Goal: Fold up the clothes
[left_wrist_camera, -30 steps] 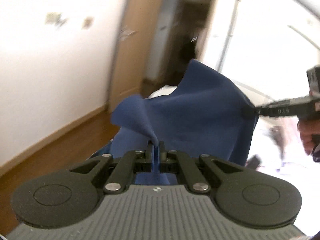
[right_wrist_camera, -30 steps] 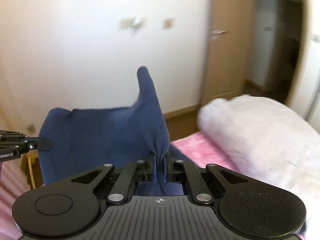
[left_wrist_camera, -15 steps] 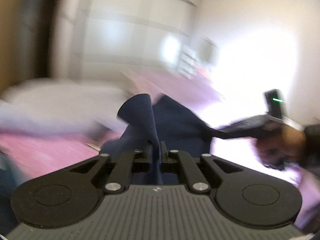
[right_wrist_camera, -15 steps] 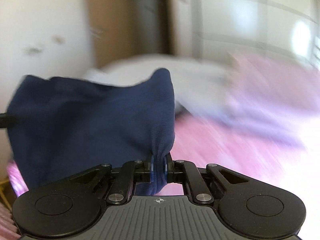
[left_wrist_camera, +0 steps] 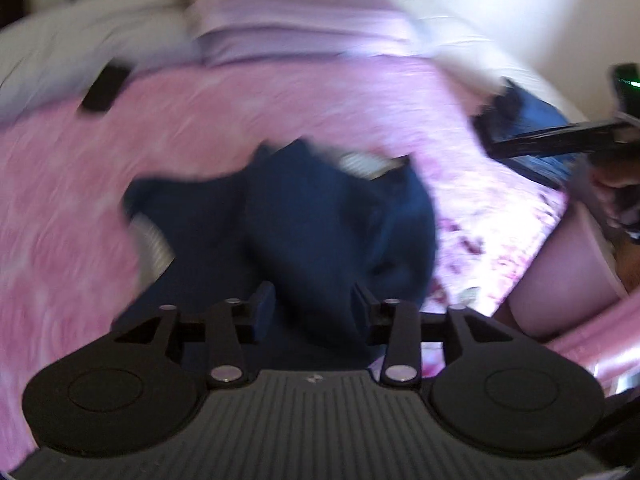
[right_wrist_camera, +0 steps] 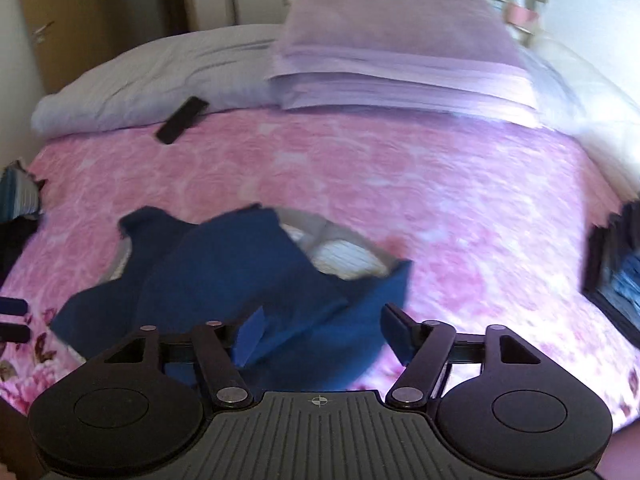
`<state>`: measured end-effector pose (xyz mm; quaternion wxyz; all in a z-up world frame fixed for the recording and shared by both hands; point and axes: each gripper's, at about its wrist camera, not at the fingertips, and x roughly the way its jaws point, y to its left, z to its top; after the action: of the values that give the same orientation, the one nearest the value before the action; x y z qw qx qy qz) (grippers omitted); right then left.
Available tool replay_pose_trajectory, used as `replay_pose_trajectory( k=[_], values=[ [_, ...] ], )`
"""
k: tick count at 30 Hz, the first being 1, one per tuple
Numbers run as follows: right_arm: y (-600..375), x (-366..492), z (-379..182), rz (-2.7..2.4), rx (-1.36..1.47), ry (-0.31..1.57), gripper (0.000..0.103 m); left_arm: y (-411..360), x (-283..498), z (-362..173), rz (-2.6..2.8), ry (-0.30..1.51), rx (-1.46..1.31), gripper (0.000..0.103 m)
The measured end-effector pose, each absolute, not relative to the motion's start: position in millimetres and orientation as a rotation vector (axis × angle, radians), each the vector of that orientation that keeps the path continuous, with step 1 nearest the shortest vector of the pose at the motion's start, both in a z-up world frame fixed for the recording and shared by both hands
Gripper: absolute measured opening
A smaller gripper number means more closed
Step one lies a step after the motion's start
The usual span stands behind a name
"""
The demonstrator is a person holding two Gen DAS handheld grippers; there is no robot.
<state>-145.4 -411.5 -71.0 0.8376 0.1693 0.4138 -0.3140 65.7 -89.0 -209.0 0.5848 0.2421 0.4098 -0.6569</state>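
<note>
With both my left gripper (left_wrist_camera: 314, 308) and right gripper (right_wrist_camera: 320, 334) opening off the blue garment (right_wrist_camera: 248, 280), it lies rumpled on the pink bedspread (right_wrist_camera: 400, 184), so I risk folding creases in unless I flatten it.

Left wrist view: motion blur smears the whole frame; the navy garment (left_wrist_camera: 328, 216) shows no seams or edges, and its near part is hidden behind the left tool (left_wrist_camera: 312, 312). A pale striped item (left_wrist_camera: 360, 162) beneath it is mostly covered and cannot be identified. The right tool (left_wrist_camera: 560, 138) is cut off by the right edge. Right wrist view: dark items at the right edge (right_wrist_camera: 616, 268) and a striped object at the left edge (right_wrist_camera: 18, 196) are cropped and cannot be identified; the left tool (right_wrist_camera: 14, 320) shows fingertips only.
</note>
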Motion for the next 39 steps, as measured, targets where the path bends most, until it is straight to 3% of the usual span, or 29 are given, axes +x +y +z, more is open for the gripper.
replay_pose_trajectory(
  k=[3,8,10,15,21,23,24,25,27,34,39],
  values=[
    [-421,-114,-88,-0.558,0.325,0.904,0.082,-103,89,-233,-1.438,1.016,0.558,0.043],
    [-466,-71,-120,-0.41,0.262,0.993,0.082,-144,84,-230,-1.417,1.008,0.496,0.056],
    [-493,-57,-133,-0.359,0.233,1.024,0.082,-164,64,-229,-1.438,0.979,0.5,0.063],
    [-569,-45,-171,-0.246,0.136,1.098,0.082,-225,-19,-248,-1.516,0.908,0.58,0.065],
    [-642,-57,-211,-0.179,0.114,1.139,0.082,-308,-121,-311,-1.567,0.843,0.805,0.064],
    [-662,-64,-222,-0.172,0.13,1.147,0.082,-328,-141,-334,-1.531,0.793,0.933,0.058],
    [-672,-68,-227,-0.169,0.138,1.151,0.082,-336,-146,-345,-1.494,0.781,0.998,0.049],
    [-681,-71,-233,-0.163,0.145,1.155,0.082,-342,-150,-355,-1.454,0.77,1.062,0.027],
    [-693,-69,-243,-0.138,0.16,1.162,0.082,-344,-142,-352,-1.418,0.798,1.043,0.005],
    [-699,-23,-284,0.055,0.131,1.157,0.082,-263,-91,-250,-1.444,0.925,0.723,0.004],
    [-687,16,-279,0.111,0.139,1.062,0.082,-171,-93,-201,-1.341,1.083,0.755,0.003]
  ],
)
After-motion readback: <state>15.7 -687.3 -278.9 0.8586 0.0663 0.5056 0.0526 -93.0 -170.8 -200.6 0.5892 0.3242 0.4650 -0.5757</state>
